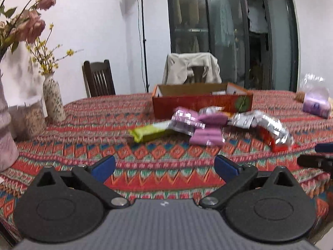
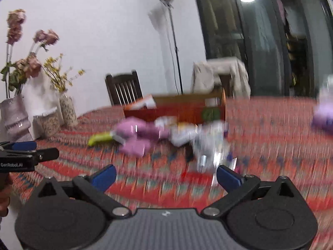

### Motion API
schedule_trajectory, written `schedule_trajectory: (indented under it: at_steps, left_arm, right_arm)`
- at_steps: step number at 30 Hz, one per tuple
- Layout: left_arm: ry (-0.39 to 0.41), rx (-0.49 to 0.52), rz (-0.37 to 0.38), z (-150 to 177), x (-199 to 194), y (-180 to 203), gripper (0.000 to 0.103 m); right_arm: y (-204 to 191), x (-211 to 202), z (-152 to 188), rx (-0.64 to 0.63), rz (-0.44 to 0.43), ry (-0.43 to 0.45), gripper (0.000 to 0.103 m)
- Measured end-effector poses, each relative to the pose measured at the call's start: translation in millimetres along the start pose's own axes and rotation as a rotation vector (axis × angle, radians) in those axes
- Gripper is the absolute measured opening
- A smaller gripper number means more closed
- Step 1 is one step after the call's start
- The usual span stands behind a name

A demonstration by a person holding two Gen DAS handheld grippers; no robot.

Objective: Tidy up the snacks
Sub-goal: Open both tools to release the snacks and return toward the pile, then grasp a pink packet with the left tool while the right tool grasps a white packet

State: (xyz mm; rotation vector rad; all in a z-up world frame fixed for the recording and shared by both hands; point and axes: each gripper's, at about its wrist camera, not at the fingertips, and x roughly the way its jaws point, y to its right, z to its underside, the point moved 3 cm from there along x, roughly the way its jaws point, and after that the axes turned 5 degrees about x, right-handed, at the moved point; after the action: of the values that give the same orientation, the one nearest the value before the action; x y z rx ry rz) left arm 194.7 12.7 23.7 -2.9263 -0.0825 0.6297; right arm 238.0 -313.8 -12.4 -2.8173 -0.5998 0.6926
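Tongs (image 1: 164, 165) gape; left view alone sharp.

left gripper (image 1: 164, 165): black linkages; blue pads; silver screws; grey ribbed body | right gripper (image 2: 166, 176): identical

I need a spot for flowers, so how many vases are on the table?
2 clearly: a large pale vase with pink flowers at the left edge, and a slim speckled vase with yellow sprigs beside it. Others may be out of frame.
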Motion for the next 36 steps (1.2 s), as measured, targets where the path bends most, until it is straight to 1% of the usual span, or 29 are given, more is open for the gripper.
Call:
schedule_trajectory:
  at_steps: [2, 4, 7, 10, 14, 18, 21, 22, 23, 24, 25, 26, 28, 30, 31, 33, 35, 36]
  left_arm:
    - [-0.015, -0.003, 0.005, 6, 2, -2, 0.103]
    - [-0.021, -0.006, 0.013, 7, 4, -3, 0.103]
    - [-0.022, -0.016, 0.021, 7, 8, -4, 0.103]
    - [-0.036, -0.015, 0.027, 7, 13, -3, 0.103]
    - [-0.064, -0.011, 0.028, 9, 24, -2, 0.103]
    - [-0.040, 0.006, 0.033, -3, 39, -4, 0.103]
    - [-0.012, 0.038, 0.023, -20, 62, -2, 0.102]
    - [-0.008, 0.049, 0.025, -26, 71, -1, 0.099]
    - [-0.009, 0.063, 0.033, -33, 84, 1, 0.092]
    - [-0.018, 0.076, 0.041, -38, 95, 3, 0.087]
    - [-0.027, 0.089, 0.051, -43, 106, 5, 0.079]
    - [-0.040, 0.099, 0.073, -49, 120, 7, 0.077]
    - [-0.062, 0.095, 0.093, -58, 140, 8, 0.076]
    - [-0.059, 0.088, 0.152, -67, 159, 11, 0.076]
    - [-0.071, 0.097, 0.165, -72, 170, 14, 0.076]
    - [-0.078, 0.144, 0.158, -78, 187, 23, 0.077]
    - [-0.087, 0.181, 0.159, -80, 205, 33, 0.080]
    - [-0.096, 0.182, 0.151, -80, 213, 35, 0.083]
  right_arm:
    - [-1, 5, 19, 0.009, 0.009, -0.040, 0.103]
    - [-4, 7, 28, -0.014, 0.035, -0.056, 0.103]
    - [-8, 8, 28, -0.043, 0.053, -0.052, 0.103]
    - [-7, 10, 25, -0.033, 0.058, -0.052, 0.103]
    - [0, 20, 25, -0.006, 0.074, -0.096, 0.103]
    - [2, 30, 22, 0.006, 0.069, -0.105, 0.103]
    - [2, 39, 8, -0.008, 0.057, -0.088, 0.103]
    - [1, 43, 1, -0.014, 0.052, -0.077, 0.103]
    - [0, 47, -5, -0.020, 0.048, -0.067, 0.103]
    - [0, 52, -14, -0.030, 0.042, -0.055, 0.102]
    - [-1, 56, -21, -0.039, 0.039, -0.048, 0.101]
    - [-2, 61, -29, -0.050, 0.037, -0.039, 0.100]
    - [-4, 71, -45, -0.069, 0.026, -0.018, 0.098]
    - [-5, 83, -58, -0.081, 0.019, -0.014, 0.093]
    - [-4, 92, -66, -0.085, 0.017, -0.017, 0.091]
    - [-2, 111, -79, -0.081, 0.008, -0.032, 0.087]
    - [0, 135, -93, -0.071, -0.006, -0.057, 0.087]
    - [-1, 151, -100, -0.072, -0.013, -0.083, 0.087]
